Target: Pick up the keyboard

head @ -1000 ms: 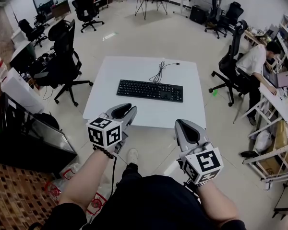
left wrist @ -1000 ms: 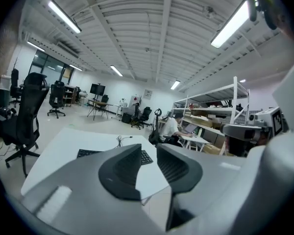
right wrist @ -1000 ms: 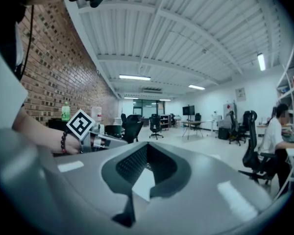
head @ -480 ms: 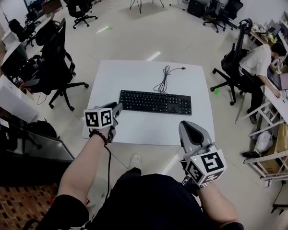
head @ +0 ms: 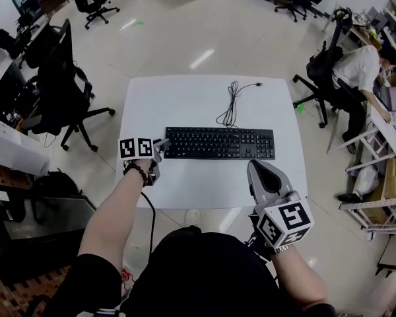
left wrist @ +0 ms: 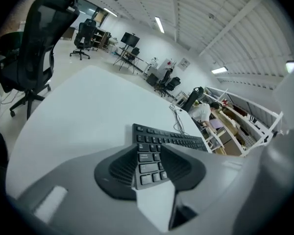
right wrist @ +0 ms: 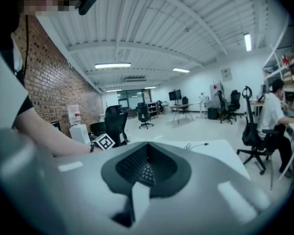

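A black keyboard (head: 219,142) lies across the middle of a white table (head: 185,98), its cable (head: 232,104) trailing toward the far edge. My left gripper (head: 162,144) is down at the keyboard's left end. In the left gripper view its jaws (left wrist: 149,148) are opening, and the keyboard's end (left wrist: 171,138) shows in the gap with the pads apart from it. My right gripper (head: 264,174) hovers over the table's near right part, just short of the keyboard, with nothing in it. Its jaws (right wrist: 147,151) are shut, and a few keys (right wrist: 146,174) show behind them.
Black office chairs (head: 56,78) stand left of the table and at the far end of the room. A person (head: 360,68) sits at a desk on the right beside shelving (head: 383,203). The left gripper's marker cube (right wrist: 104,142) shows in the right gripper view.
Both grippers moved forward over the table. The left one dropped to the keyboard's left end and its jaws spread. The right one came in over the near edge, still shut.
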`<state>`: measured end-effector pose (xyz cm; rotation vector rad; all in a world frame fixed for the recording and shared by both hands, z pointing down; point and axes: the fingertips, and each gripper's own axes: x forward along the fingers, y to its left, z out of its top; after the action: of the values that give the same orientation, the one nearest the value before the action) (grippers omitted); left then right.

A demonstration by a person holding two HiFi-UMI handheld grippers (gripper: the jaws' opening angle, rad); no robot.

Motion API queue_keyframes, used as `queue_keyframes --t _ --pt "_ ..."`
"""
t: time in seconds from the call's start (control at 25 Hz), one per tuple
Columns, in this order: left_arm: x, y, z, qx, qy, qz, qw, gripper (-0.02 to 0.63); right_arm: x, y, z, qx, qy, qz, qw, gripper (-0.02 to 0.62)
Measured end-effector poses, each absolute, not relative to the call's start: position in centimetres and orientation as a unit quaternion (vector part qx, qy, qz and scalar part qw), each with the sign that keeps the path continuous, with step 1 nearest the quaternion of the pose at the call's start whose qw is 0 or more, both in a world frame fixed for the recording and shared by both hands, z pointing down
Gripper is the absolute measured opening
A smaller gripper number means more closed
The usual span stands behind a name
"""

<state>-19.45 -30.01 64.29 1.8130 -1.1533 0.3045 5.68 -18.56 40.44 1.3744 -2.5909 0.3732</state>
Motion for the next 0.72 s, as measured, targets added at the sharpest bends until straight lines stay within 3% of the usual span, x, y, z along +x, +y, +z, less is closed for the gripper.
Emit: queue_keyframes --t 0.72 --pt "-19.5 -30.8 68.1 0.712 -0.432 0.113 0.542 0.095 3.5 -21.5 42.7 0.465 -0.865 0.155 0.109 0.002"
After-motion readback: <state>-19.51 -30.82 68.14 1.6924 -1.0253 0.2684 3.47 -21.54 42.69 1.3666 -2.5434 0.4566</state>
